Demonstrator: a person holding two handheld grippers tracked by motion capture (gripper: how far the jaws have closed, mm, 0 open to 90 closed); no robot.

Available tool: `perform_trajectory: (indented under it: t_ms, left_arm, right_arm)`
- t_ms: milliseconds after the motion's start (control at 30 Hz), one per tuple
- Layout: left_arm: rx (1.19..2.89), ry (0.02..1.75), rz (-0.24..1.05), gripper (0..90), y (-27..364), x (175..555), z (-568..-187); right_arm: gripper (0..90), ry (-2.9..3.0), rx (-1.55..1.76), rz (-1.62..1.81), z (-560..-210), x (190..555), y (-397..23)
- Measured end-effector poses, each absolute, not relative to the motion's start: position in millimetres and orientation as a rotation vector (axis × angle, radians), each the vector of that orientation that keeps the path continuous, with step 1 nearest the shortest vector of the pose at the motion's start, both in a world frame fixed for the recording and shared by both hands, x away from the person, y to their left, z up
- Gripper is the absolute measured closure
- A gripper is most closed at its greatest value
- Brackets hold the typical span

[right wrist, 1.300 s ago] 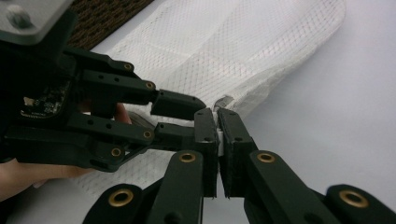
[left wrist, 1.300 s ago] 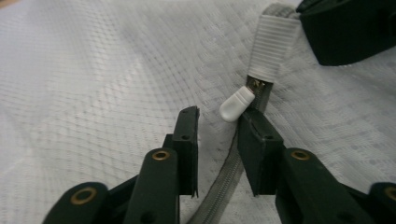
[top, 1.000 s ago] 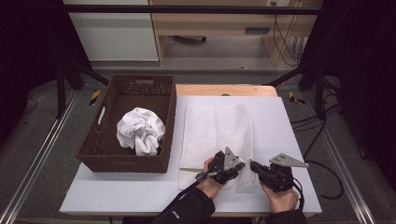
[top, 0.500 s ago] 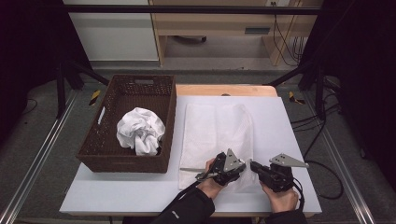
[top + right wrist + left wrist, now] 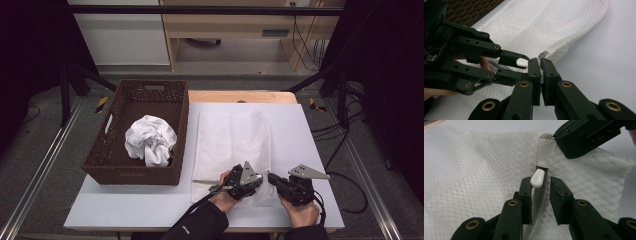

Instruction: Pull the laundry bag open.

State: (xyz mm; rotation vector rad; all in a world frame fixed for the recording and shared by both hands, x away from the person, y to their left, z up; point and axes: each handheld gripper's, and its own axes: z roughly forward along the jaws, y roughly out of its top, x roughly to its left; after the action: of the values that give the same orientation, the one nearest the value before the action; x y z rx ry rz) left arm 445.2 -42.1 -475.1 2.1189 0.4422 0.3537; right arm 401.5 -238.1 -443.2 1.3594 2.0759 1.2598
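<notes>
A white mesh bag [image 5: 232, 145] lies flat on the white table, its zipper at the near end. In the left gripper view, my left gripper [image 5: 541, 181] straddles the zipper track. The white zipper pull [image 5: 537, 178] leans on one jaw's tip, and the other jaw stands clear of it. My right gripper [image 5: 540, 62] is shut on the ribbed white tab [image 5: 546, 152] at the zipper's end. Seen from above, the left gripper [image 5: 261, 179] and the right gripper [image 5: 271, 178] meet tip to tip at the bag's near right corner.
A dark wicker basket [image 5: 100, 160] stands to the left of the bag, with a crumpled white cloth [image 5: 150, 140] inside. Bare table [image 5: 310, 135] lies to the right of the bag. The table's front edge runs just behind my hands.
</notes>
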Motion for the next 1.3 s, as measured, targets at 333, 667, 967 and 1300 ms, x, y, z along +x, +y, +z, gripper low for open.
perform_trajectory:
  t_ms: [333,667,967,1300]
  left_arm:
    - [2.095,0.418,0.336,68.5,-42.7,440.6,-473.3]
    - [2.131,0.488,0.378,64.7,-41.2,451.0,-480.2]
    - [2.073,0.504,0.411,64.9,-38.3,450.8,-473.9]
    - [2.071,0.452,0.372,68.9,-39.8,451.1,-474.8]
  right_arm:
    - [86.7,2.087,1.361,1.246,-444.4,402.2,-237.0]
    - [86.7,2.085,1.351,1.251,-443.5,401.4,-236.3]
    - [86.7,2.085,1.348,1.253,-443.3,401.5,-236.7]
    - [86.7,2.085,1.349,1.253,-443.2,401.5,-236.7]
